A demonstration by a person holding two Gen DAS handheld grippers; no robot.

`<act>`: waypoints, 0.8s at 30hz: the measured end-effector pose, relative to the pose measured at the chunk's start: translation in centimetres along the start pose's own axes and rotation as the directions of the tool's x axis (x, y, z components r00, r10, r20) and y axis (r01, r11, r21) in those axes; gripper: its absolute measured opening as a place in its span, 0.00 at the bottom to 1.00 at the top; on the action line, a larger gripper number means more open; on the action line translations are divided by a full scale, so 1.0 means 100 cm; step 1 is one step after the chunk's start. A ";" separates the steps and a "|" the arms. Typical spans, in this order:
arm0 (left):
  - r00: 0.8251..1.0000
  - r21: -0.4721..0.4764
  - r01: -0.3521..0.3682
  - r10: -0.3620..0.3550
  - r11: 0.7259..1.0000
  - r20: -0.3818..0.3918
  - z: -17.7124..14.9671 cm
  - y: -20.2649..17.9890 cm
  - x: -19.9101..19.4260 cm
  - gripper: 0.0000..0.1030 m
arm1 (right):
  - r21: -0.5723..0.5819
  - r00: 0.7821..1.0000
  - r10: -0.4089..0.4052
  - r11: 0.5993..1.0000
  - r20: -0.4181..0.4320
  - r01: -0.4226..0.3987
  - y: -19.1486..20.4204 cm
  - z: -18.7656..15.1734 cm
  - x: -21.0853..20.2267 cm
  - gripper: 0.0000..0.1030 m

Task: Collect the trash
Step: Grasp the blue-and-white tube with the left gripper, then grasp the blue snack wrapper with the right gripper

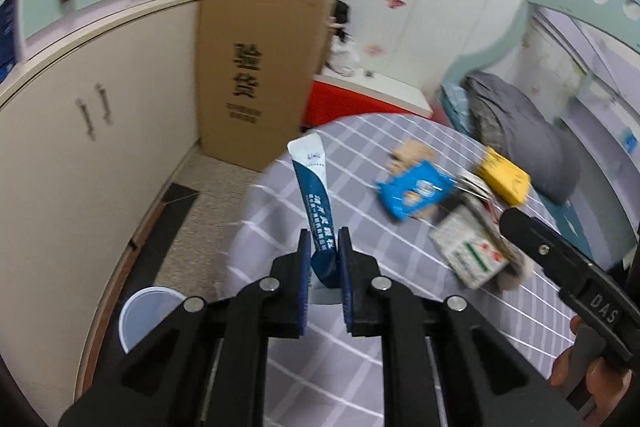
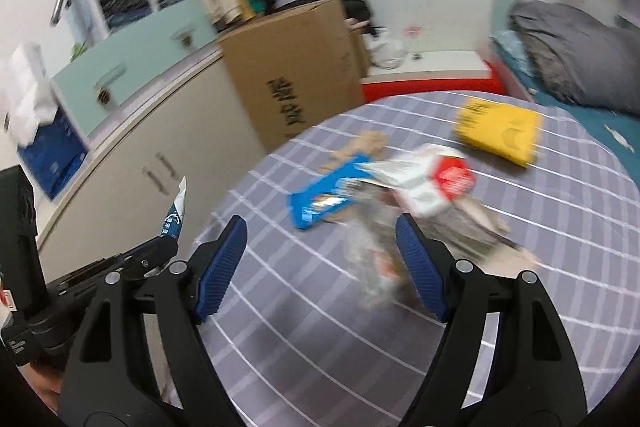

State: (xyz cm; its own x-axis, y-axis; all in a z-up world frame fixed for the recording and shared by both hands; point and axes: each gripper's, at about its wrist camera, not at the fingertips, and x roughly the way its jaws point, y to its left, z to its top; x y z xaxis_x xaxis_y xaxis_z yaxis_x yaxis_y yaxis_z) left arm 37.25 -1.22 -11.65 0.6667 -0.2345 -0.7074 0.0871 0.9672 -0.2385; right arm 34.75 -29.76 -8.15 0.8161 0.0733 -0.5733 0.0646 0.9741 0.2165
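We hold one sachet (image 1: 316,203) pinched in the left gripper (image 1: 324,259), lifted beside the table (image 1: 360,347). The bin (image 1: 140,315) waits below it. The right gripper (image 2: 320,267) gapes above the wrappers (image 2: 400,187) left on the table.

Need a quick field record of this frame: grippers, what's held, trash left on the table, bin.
left gripper: shut on blue-white sachet, lifted off the table
right gripper: open, empty, above clear crumpled wrapper
table: grey checked cloth
trash left: blue snack packet, yellow packet, red-white packet
bin: blue-rimmed container on the floor, left of the table
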 end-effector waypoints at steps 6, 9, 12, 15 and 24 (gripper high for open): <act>0.999 -0.031 -0.034 0.034 0.999 0.003 0.010 0.033 0.005 0.12 | -0.143 0.990 -0.062 0.989 -0.125 0.044 0.037 0.006 0.074 0.70; 0.999 -0.042 -0.034 0.034 0.999 0.000 0.014 0.043 0.011 0.12 | -0.173 0.978 -0.120 0.981 -0.171 0.090 0.039 0.003 0.101 0.51; 1.000 -0.046 -0.026 0.026 0.999 -0.002 0.016 0.049 0.016 0.12 | -0.221 0.968 -0.179 0.965 -0.177 0.138 0.039 0.002 0.117 0.51; 1.000 -0.038 -0.014 0.013 0.999 -0.011 0.017 0.049 0.023 0.12 | -0.258 0.957 -0.235 0.948 -0.171 0.187 0.039 0.003 0.129 0.51; 0.999 -0.025 0.025 -0.025 0.999 -0.027 0.016 0.049 0.028 0.12 | -0.315 0.952 -0.269 0.925 -0.149 0.212 0.046 0.003 0.134 0.19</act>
State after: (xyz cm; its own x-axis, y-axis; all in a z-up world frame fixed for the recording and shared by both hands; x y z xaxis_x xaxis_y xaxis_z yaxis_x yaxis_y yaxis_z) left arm 40.70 2.99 -13.73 0.6443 -0.2615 -0.7187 0.0853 0.9584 -0.2723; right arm 46.13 -24.34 -14.62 0.6736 -0.1605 -0.7215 0.0524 0.9841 -0.1700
